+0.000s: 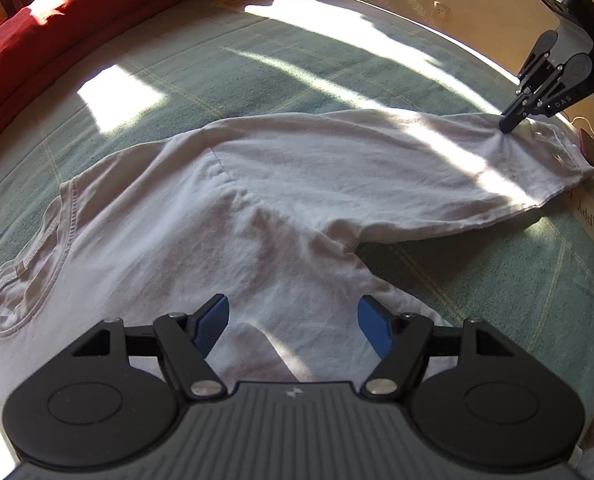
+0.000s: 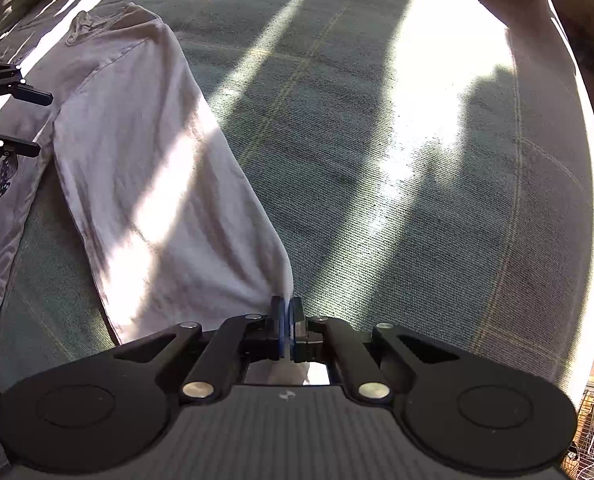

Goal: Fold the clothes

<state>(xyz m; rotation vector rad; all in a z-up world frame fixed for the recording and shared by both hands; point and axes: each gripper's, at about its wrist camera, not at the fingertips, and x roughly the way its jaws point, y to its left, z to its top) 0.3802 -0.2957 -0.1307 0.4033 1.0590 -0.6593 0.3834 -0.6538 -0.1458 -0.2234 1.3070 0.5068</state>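
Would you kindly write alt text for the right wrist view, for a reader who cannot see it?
The right gripper is shut on the edge of a white T-shirt, which stretches away to the upper left across a green bedspread striped with sunlight. The open left gripper shows at the left edge, over the shirt.

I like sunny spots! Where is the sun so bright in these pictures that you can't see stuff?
Left wrist view: sun stripes glare white on the green bedcover and across the white T-shirt near the right gripper. Right wrist view: a wide washed-out band hides the cover's weave, and bright patches bleach the shirt; the fisheye bends the edges in both.
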